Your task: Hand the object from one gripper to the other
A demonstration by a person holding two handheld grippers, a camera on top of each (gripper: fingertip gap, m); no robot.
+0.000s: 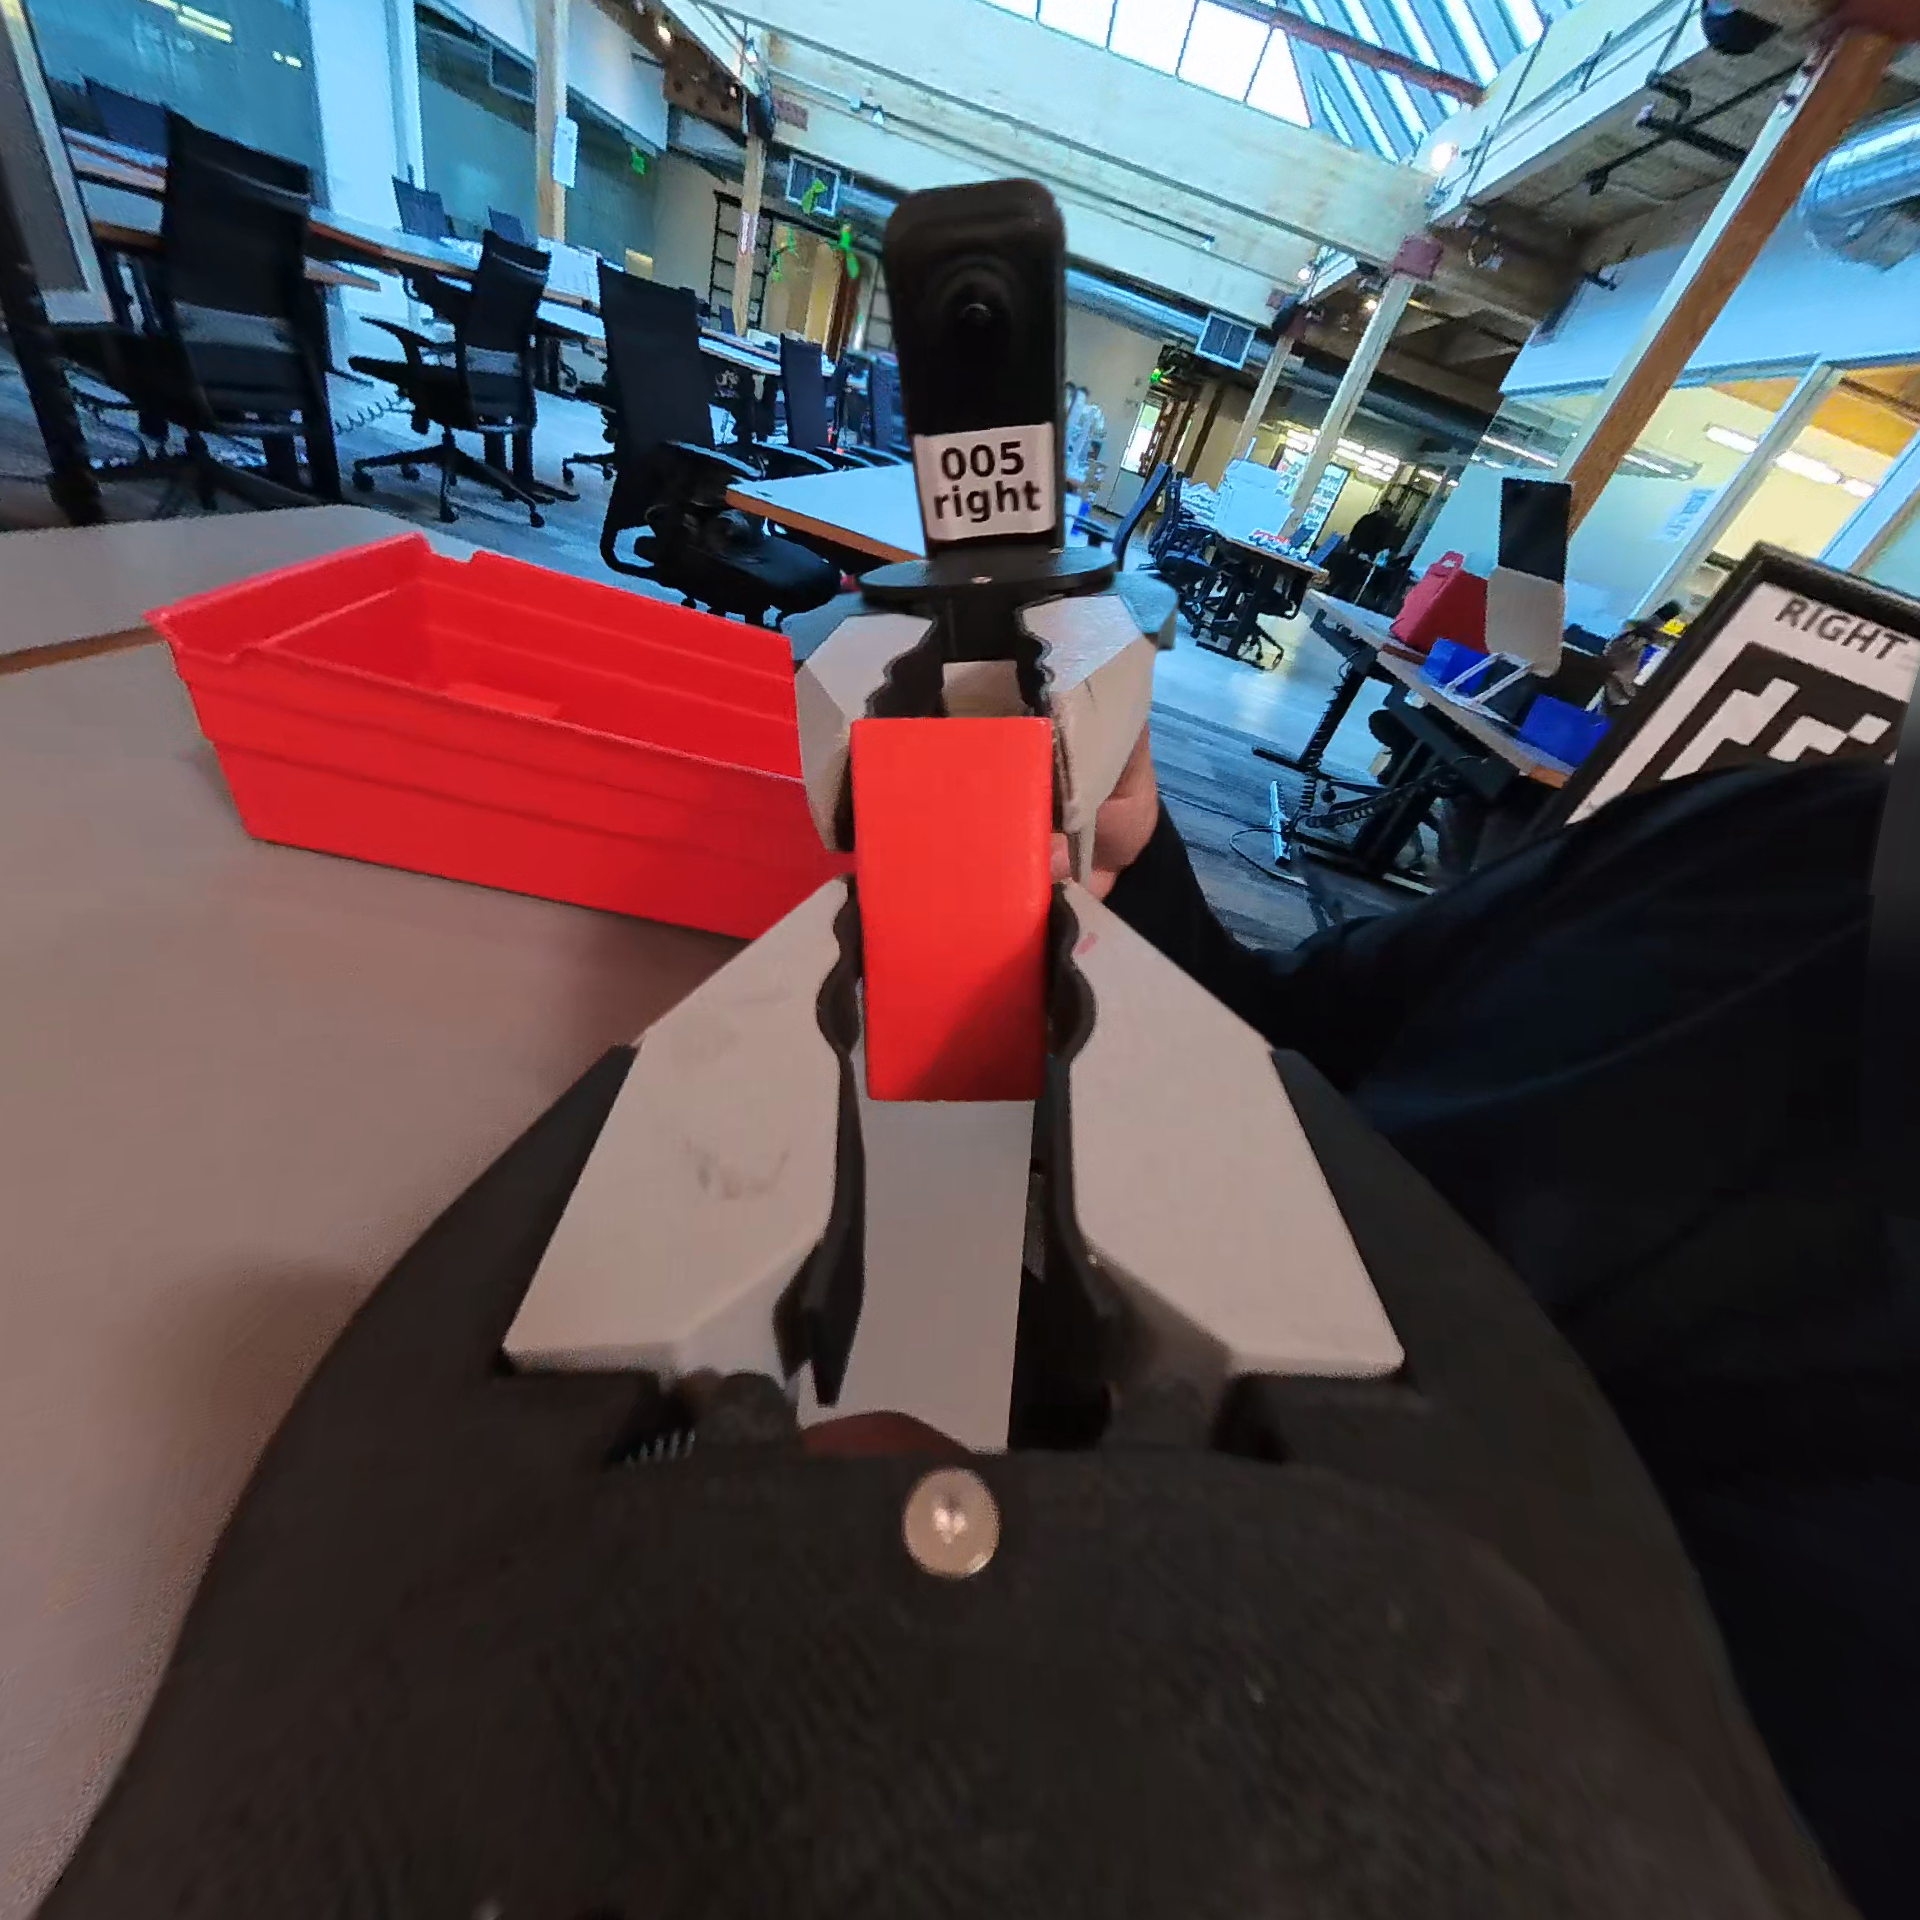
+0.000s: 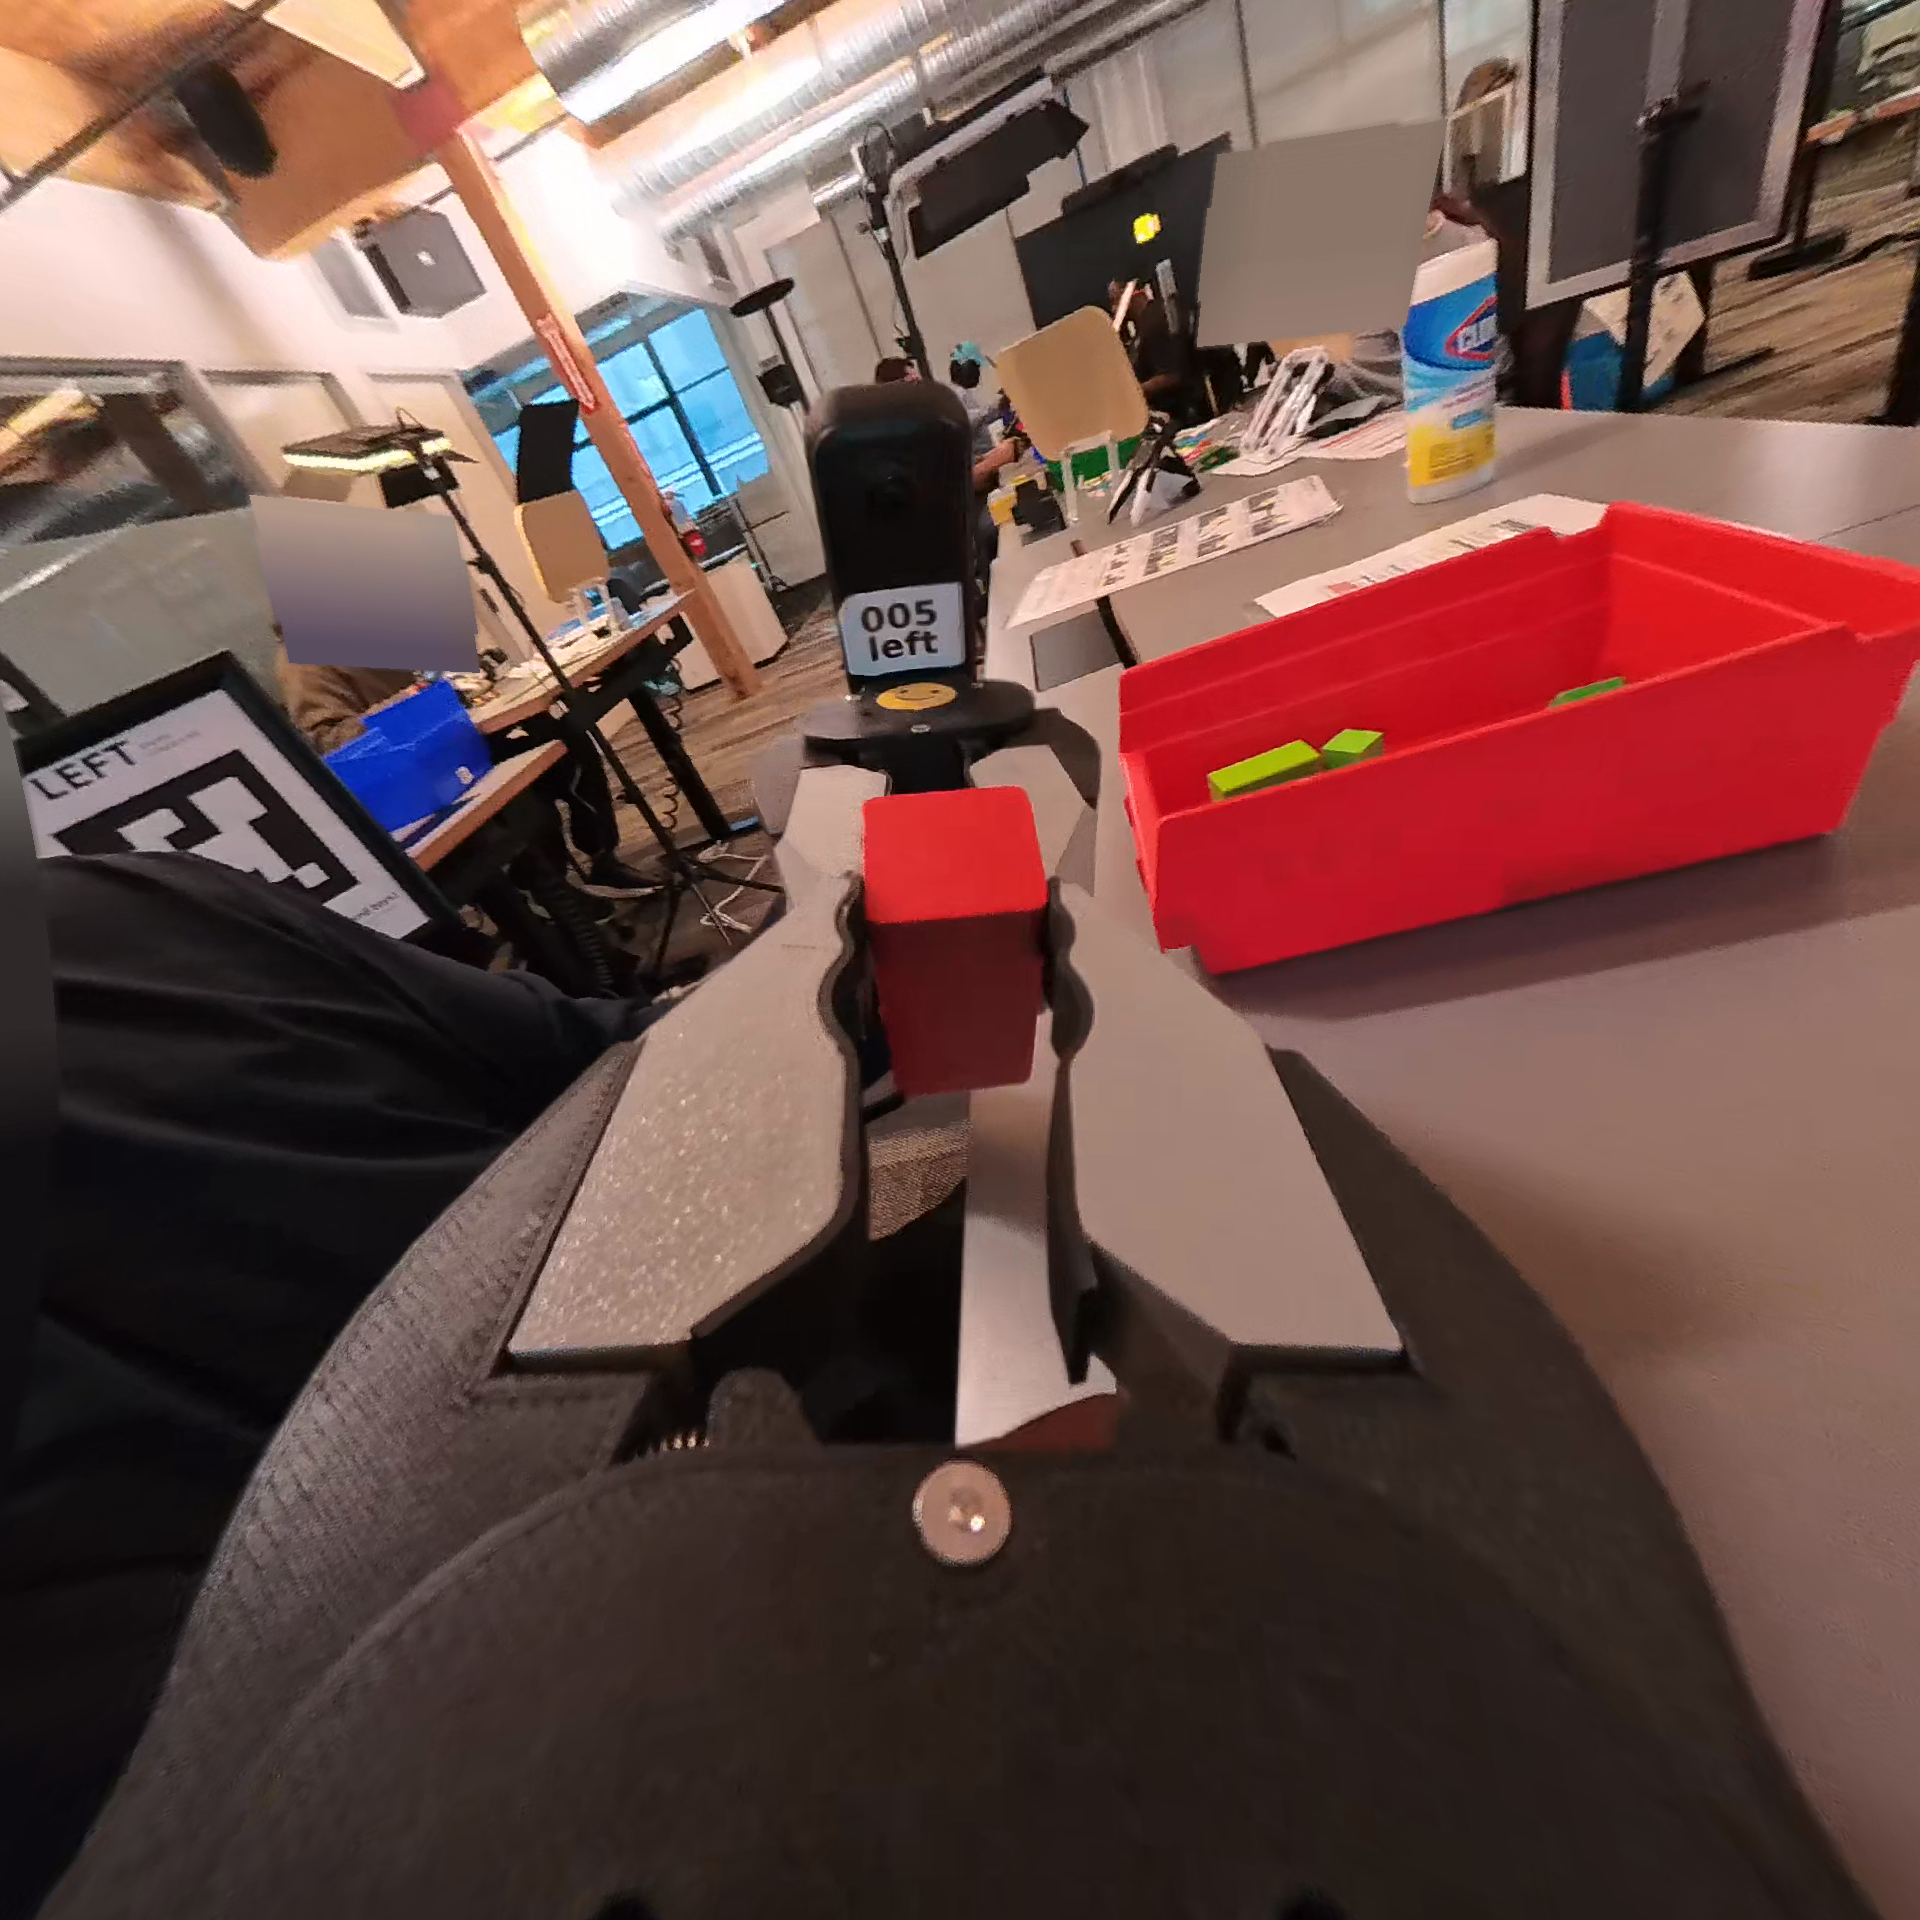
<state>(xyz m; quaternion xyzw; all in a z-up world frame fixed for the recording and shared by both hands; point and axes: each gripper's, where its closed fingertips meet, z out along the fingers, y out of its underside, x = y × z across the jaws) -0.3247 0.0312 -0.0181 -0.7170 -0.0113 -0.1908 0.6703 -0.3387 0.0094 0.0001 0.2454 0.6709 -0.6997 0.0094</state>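
Red block (image 1: 951, 904) clamped by both claws (underside hidden).

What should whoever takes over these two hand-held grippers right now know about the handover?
Left hand-held gripper: pads pressed on the near end of the red block.
Right hand-held gripper: closed on the block's other end, so both hold it at once, above the table edge.
Red bin: on the table beside the grippers, with green blocks inside.
Done: block brought between the two, both grips on.
Left: one gripper has to release; which one is giving cannot be told from these views. Check the other grip first.
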